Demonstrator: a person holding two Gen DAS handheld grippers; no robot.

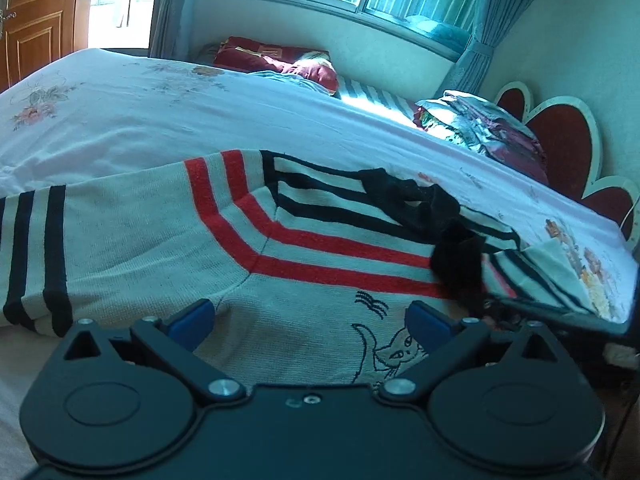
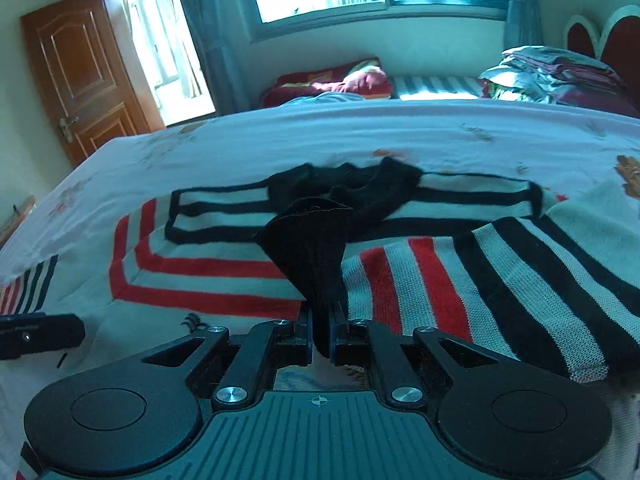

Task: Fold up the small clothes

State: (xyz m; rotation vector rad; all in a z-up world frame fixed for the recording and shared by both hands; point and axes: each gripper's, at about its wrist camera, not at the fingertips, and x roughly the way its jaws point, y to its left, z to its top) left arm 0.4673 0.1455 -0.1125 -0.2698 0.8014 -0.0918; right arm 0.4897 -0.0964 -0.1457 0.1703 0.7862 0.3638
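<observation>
Right claw (image 2: 320, 340) pinches the striped sweater's (image 2: 240, 272) black cuff (image 2: 308, 248), drawing the sleeve inward for folding, while left claw (image 1: 312, 326) hovers wide.

Right tongs (image 2: 320, 332) pinched closed on black cuff (image 2: 308, 248); left tongs (image 1: 310, 322) spread wide.

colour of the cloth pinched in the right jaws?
Black, a ribbed knit piece, seen best in the right wrist view, clamped in the right gripper.

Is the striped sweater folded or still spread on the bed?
Partly folded. The striped sweater lies flat on the bed, but its right sleeve lies folded across the body; the body itself is not folded.
</observation>
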